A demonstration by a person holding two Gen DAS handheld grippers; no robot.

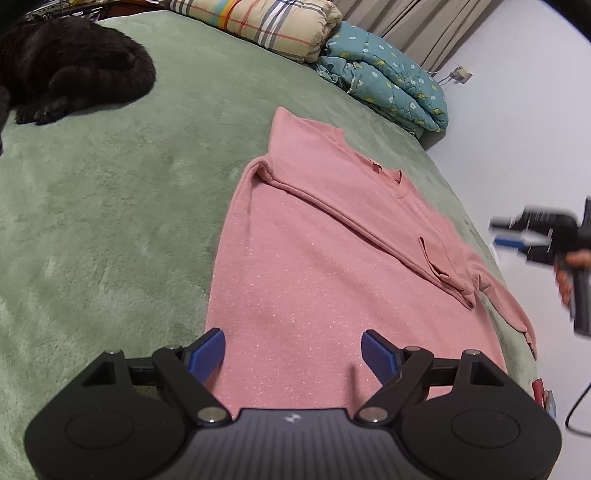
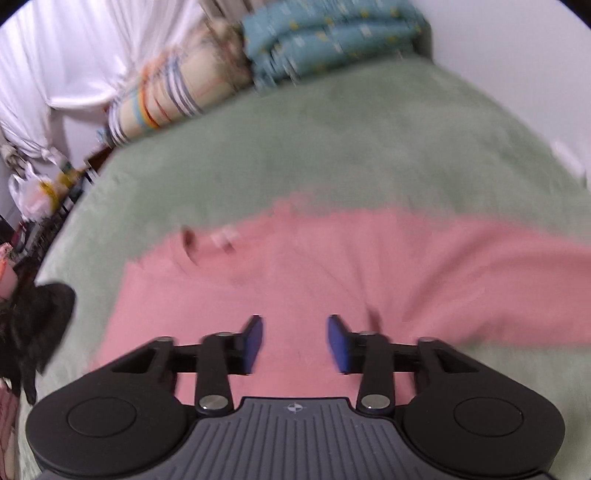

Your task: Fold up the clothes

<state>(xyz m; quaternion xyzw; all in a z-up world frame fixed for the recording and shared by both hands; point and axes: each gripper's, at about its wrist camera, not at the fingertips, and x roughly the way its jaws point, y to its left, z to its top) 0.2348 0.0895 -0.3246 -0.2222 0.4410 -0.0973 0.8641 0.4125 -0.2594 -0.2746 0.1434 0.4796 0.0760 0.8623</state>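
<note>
A pink sweater (image 1: 332, 258) lies flat on the green blanket (image 1: 110, 221), one sleeve folded across its chest and the other trailing toward the right edge. My left gripper (image 1: 292, 334) hangs wide open over the near hem, with nothing between its blue pads. In the left wrist view my right gripper (image 1: 517, 236) is blurred in the air off the bed's right side, with a hand on its handle. The right wrist view is blurred; there the right gripper (image 2: 294, 319) hovers above the sweater (image 2: 295, 266), its jaws opening and nothing between them.
A black cat (image 1: 74, 74) lies on the blanket at the far left and shows in the right wrist view (image 2: 37, 325). A plaid quilt (image 1: 266, 22) and a teal flowered quilt (image 1: 388, 81) are stacked at the head of the bed. The bed's edge and a white wall run along the right.
</note>
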